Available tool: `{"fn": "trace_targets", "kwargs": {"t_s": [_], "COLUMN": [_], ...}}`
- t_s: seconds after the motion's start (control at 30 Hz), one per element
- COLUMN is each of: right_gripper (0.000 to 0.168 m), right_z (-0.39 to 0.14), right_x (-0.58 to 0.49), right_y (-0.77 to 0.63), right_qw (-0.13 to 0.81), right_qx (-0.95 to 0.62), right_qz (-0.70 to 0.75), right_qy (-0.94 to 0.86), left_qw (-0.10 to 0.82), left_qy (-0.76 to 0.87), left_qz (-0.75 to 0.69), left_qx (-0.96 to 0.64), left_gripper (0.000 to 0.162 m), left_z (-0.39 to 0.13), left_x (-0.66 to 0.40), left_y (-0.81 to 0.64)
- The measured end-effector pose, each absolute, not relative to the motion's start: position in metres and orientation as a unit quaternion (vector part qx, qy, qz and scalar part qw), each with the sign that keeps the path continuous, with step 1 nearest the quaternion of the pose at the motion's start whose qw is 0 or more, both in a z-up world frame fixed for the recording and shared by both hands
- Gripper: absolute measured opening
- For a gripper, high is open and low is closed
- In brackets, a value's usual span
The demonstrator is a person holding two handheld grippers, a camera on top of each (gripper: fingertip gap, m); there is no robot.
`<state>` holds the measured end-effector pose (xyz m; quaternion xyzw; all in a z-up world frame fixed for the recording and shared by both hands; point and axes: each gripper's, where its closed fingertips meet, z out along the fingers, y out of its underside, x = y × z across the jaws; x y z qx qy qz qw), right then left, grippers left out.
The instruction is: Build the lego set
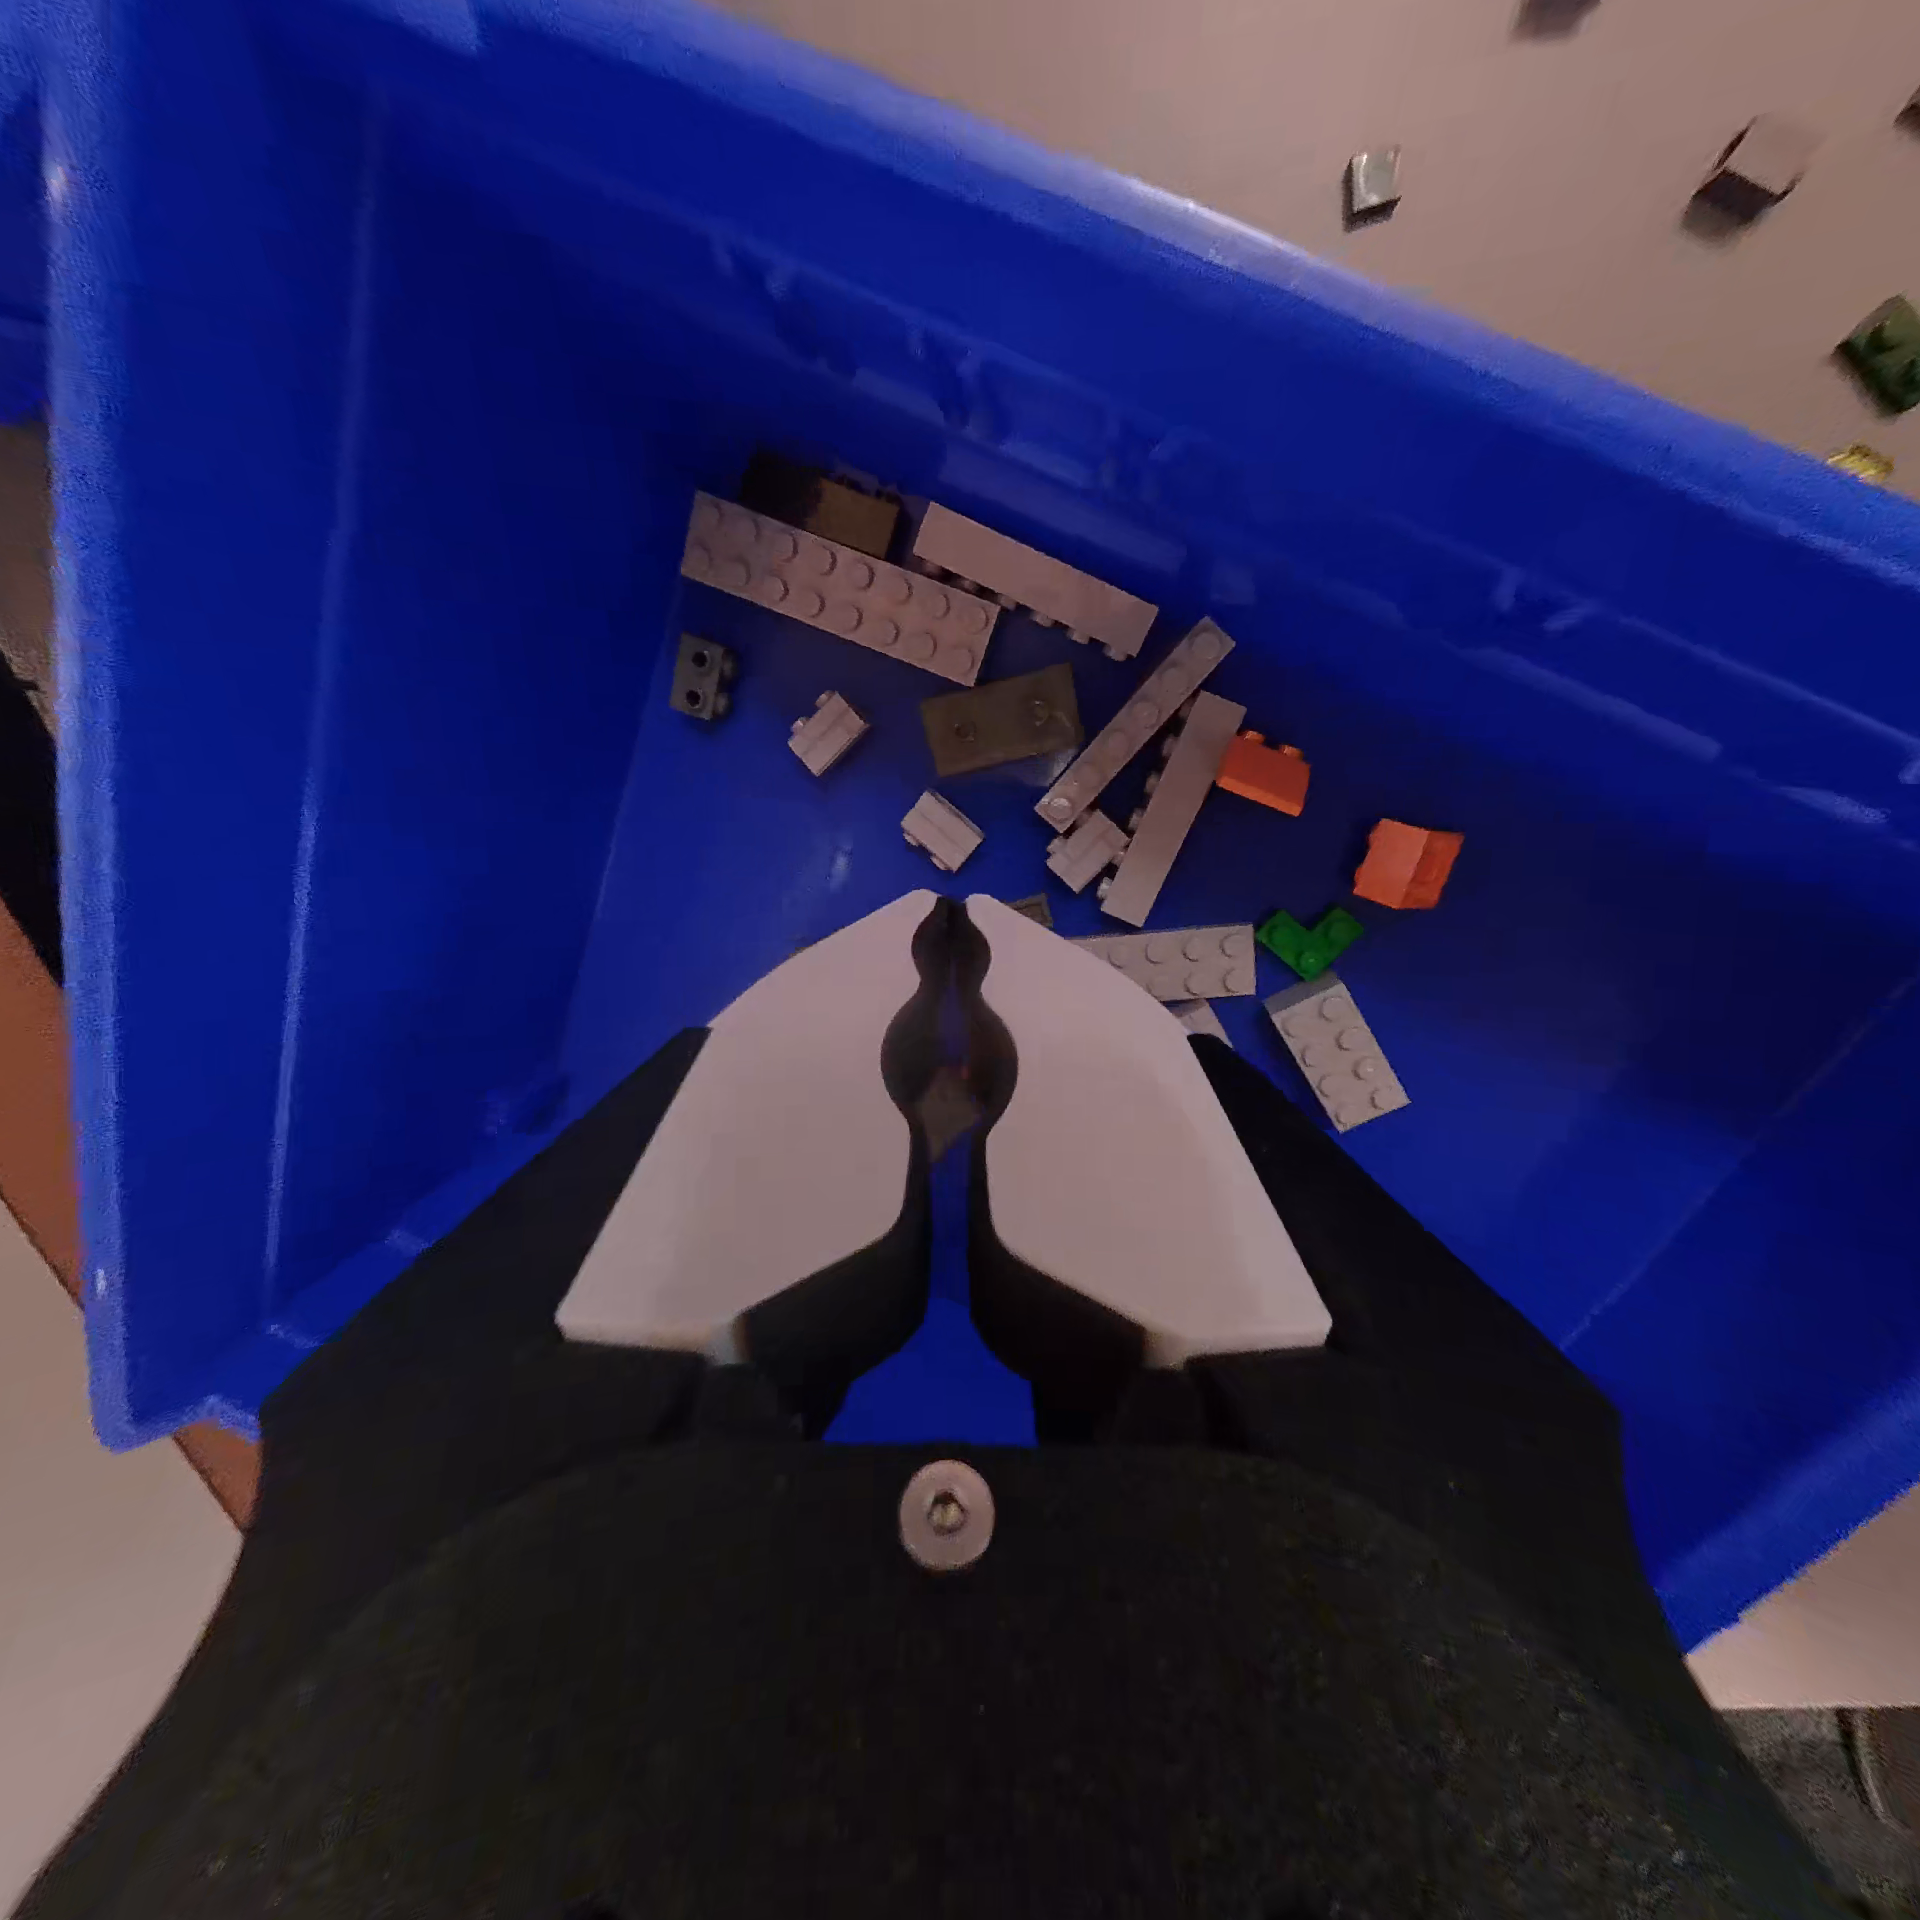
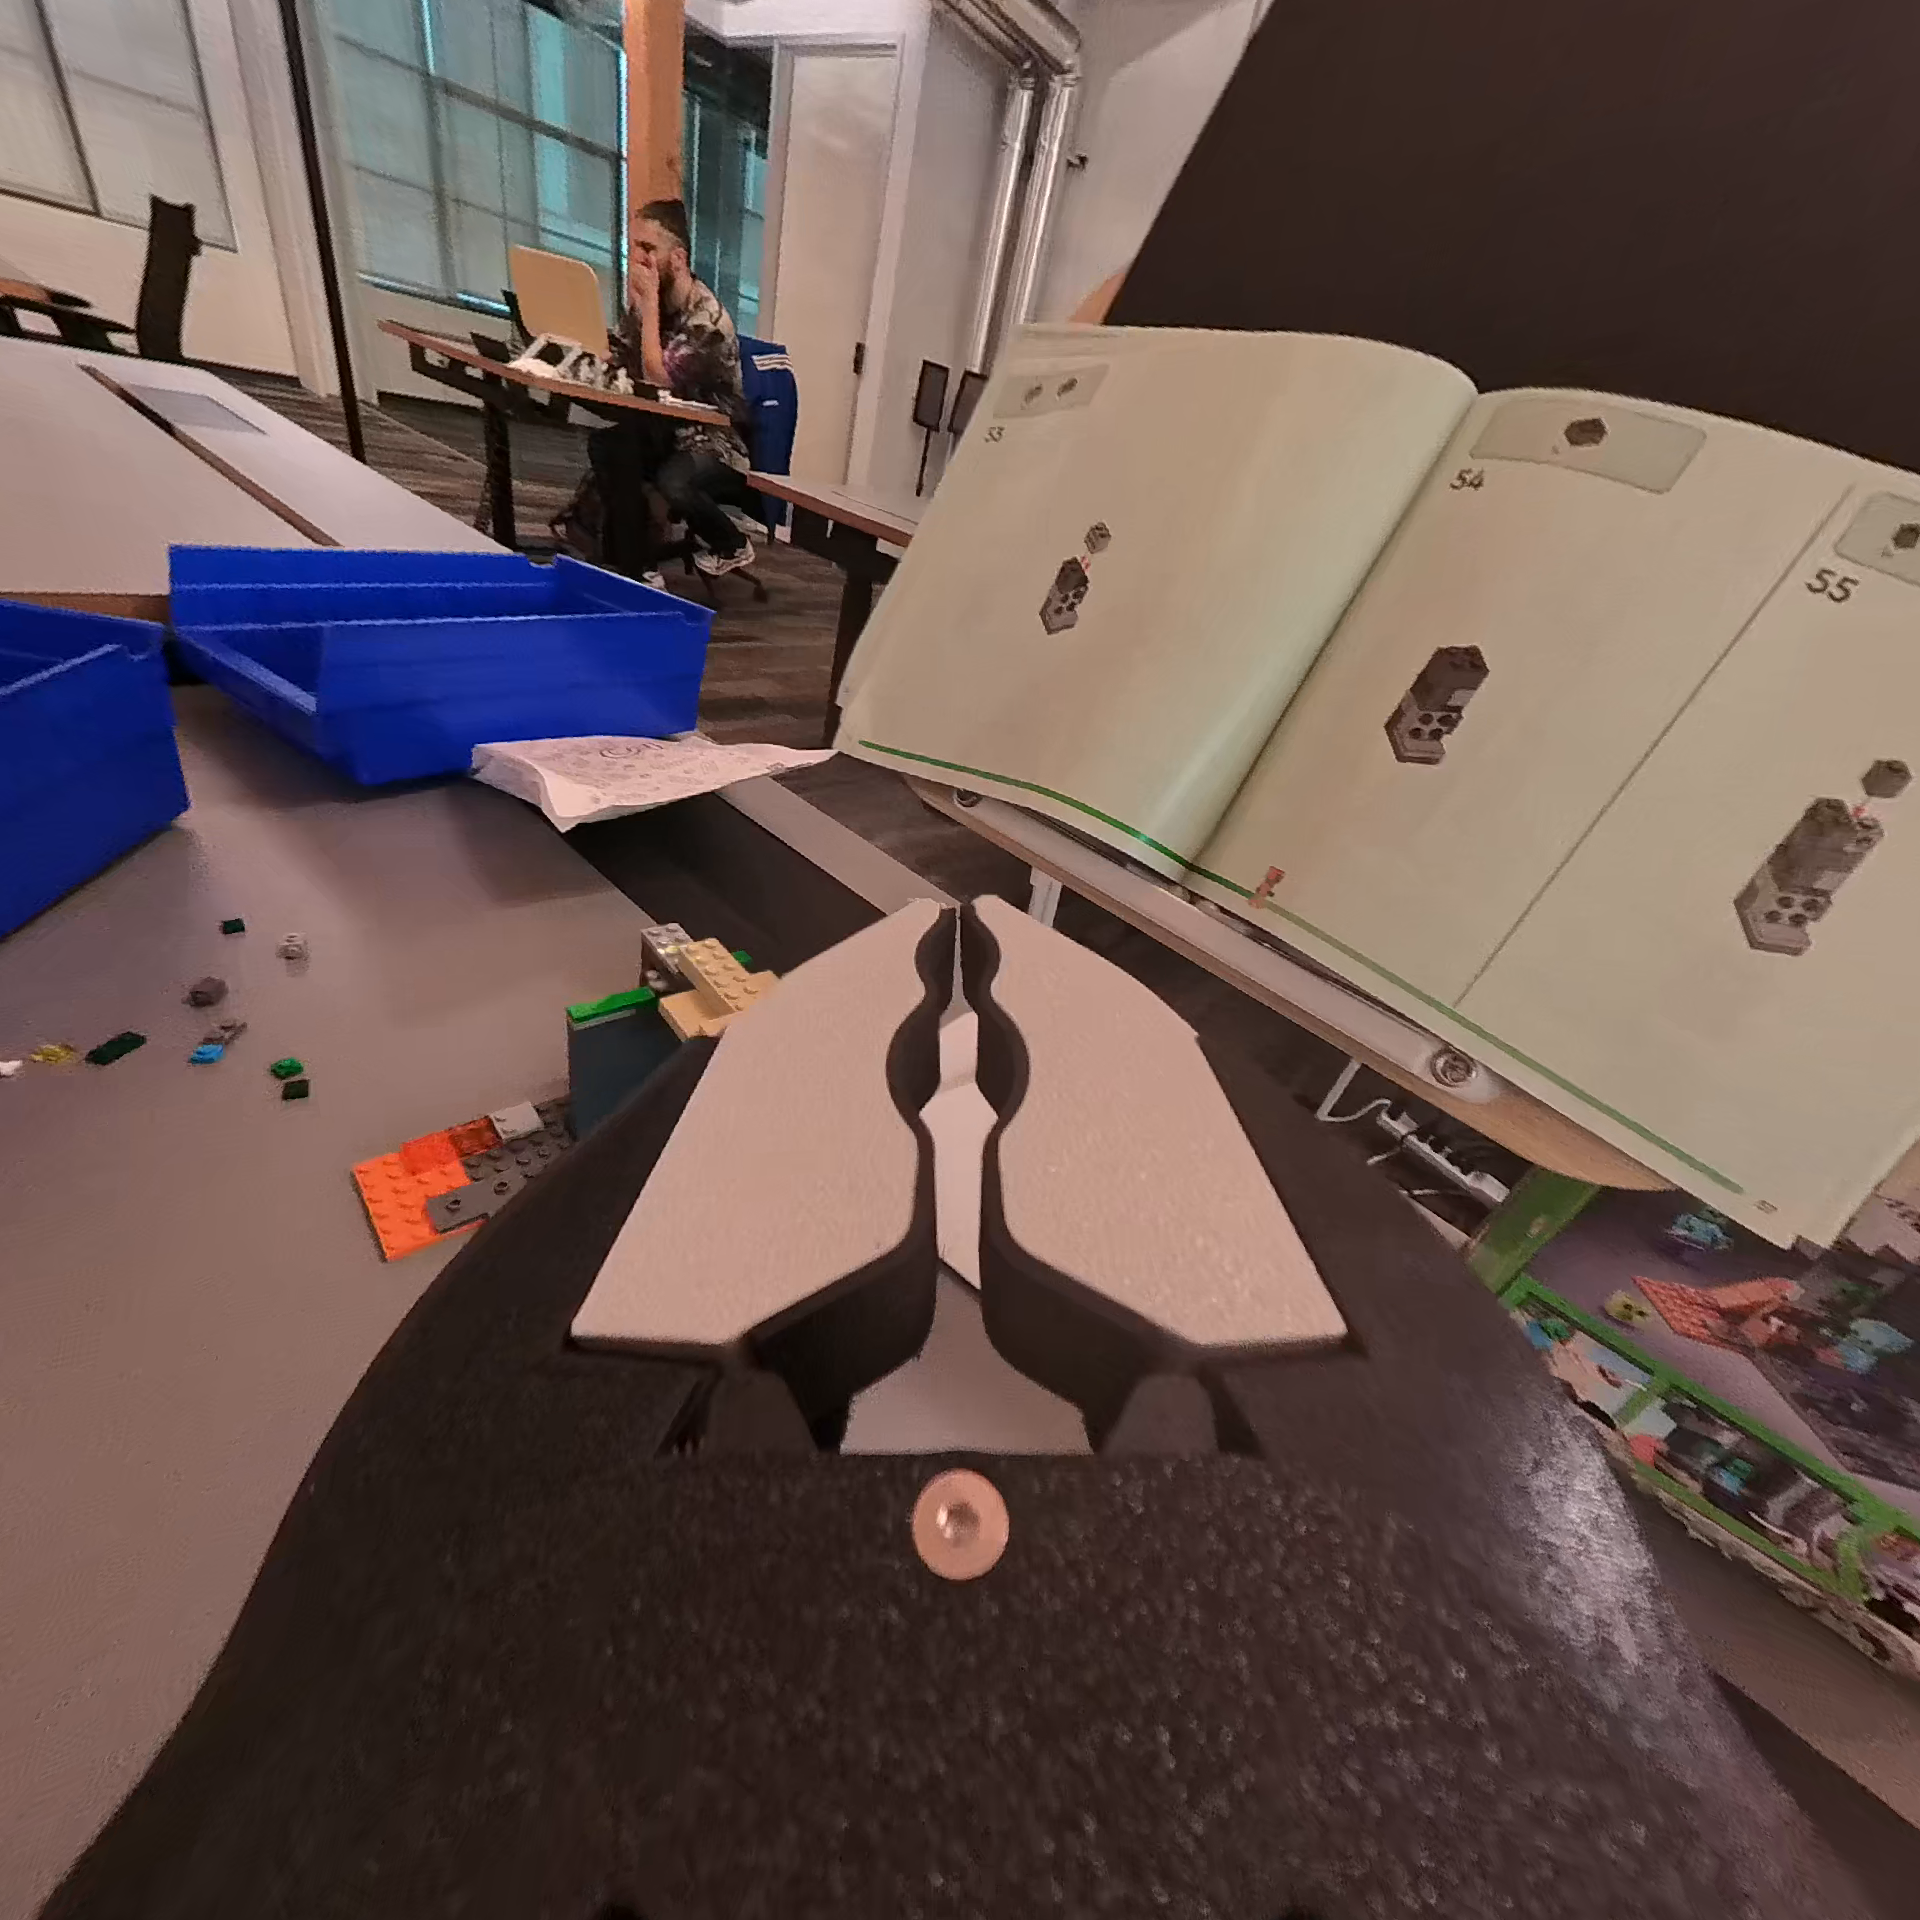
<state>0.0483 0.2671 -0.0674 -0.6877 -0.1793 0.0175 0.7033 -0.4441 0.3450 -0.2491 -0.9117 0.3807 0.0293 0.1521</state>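
Note:
My left gripper [image 1: 951,912] hangs inside a blue bin [image 1: 1039,332], its tips closed together just above the bin floor. Several loose bricks lie beyond it: a long grey plate [image 1: 842,603], an olive brick [image 1: 1000,719], two orange bricks [image 1: 1408,864], a green corner piece [image 1: 1311,940] and a grey 2x4 plate [image 1: 1338,1051]. A small dark shape shows in the gap between the fingers; I cannot tell if it is held. My right gripper [image 2: 958,916] is shut and empty, raised over the table near a partial build [image 2: 665,1008] and an orange-and-grey baseplate [image 2: 436,1184].
An open instruction booklet [image 2: 1351,727] stands on a stand at the right, with the set's box [image 2: 1714,1382] below it. Two blue bins [image 2: 416,665] and a folded paper [image 2: 623,774] sit at the back left. Small loose pieces [image 2: 208,992] dot the table. A person sits at a far desk. My hands' fingertips stand some 55 cm from each other. The olive brick [image 1: 1000,719] lies around 4 cm away from my left fingertips. The long grey plate [image 1: 842,603] sits 6 cm or so from the ends of my left fingers. It is some 25 cm from my right tips to the orange-and-grey baseplate [image 2: 436,1184].

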Motion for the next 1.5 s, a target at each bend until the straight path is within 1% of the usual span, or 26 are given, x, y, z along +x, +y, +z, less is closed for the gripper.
{"fn": "trace_targets", "kwargs": {"t_s": [0.1, 0.23, 0.33, 0.4, 0.47, 0.6, 0.7, 0.87, 1.0, 1.1, 1.2, 1.27, 1.37, 1.5], "right_gripper": [0.001, 0.001, 0.000, 0.000, 0.000, 0.000, 0.000, 0.000, 0.000, 0.000, 0.006, 0.012, 0.025, 0.029], "right_z": [-0.065, -0.062, -0.063, -0.065, -0.067, -0.069, -0.069, -0.067, -0.066, -0.067, -0.072, -0.077, -0.096, -0.119], "right_x": [0.042, 0.039, 0.040, 0.040, 0.039, 0.036, 0.035, 0.029, 0.011, -0.020, -0.059, -0.079, -0.098, -0.099], "right_y": [0.263, 0.259, 0.259, 0.260, 0.261, 0.261, 0.260, 0.257, 0.250, 0.234, 0.209, 0.195, 0.180, 0.165], "right_qw": [0.705, 0.708, 0.709, 0.707, 0.705, 0.703, 0.703, 0.704, 0.704, 0.696, 0.675, 0.668, 0.645, 0.620], "right_qx": [-0.682, -0.674, -0.672, -0.674, -0.676, -0.676, -0.675, -0.670, -0.655, -0.629, -0.596, -0.572, -0.542, -0.484], "right_qz": [0.011, -0.005, -0.003, 0.003, 0.004, 0.001, 0.002, 0.011, 0.018, 0.050, 0.084, 0.074, 0.002, -0.109], "right_qy": [-0.194, -0.213, -0.214, -0.213, -0.215, -0.221, -0.224, -0.234, -0.275, -0.344, -0.428, -0.470, -0.539, -0.609], "left_qw": [0.129, 0.116, 0.101, 0.099, 0.094, 0.092, 0.116, 0.175, 0.226, 0.243, 0.247, 0.240, 0.217, 0.174], "left_qy": [0.397, 0.422, 0.452, 0.465, 0.475, 0.464, 0.454, 0.457, 0.485, 0.522, 0.567, 0.598, 0.646, 0.701], "left_qz": [0.038, 0.030, 0.033, 0.020, 0.009, 0.021, 0.006, -0.029, -0.084, -0.143, -0.196, -0.221, -0.241, -0.248], "left_qx": [-0.908, -0.899, -0.886, -0.879, -0.875, -0.881, -0.883, -0.872, -0.841, -0.805, -0.761, -0.732, -0.691, -0.646], "left_gripper": [0.025, 0.031, 0.028, 0.021, 0.009, 0.007, 0.007, 0.006, 0.006, 0.006, 0.006, 0.006, 0.005, 0.006], "left_z": [-0.266, -0.279, -0.285, -0.285, -0.287, -0.285, -0.268, -0.213, -0.164, -0.142, -0.131, -0.128, -0.131, -0.144], "left_x": [-0.445, -0.446, -0.447, -0.443, -0.440, -0.443, -0.438, -0.411, -0.358, -0.299, -0.237, -0.200, -0.154, -0.114], "left_y": [0.348, 0.351, 0.349, 0.347, 0.343, 0.342, 0.339, 0.328, 0.307, 0.278, 0.246, 0.226, 0.197, 0.163]}}
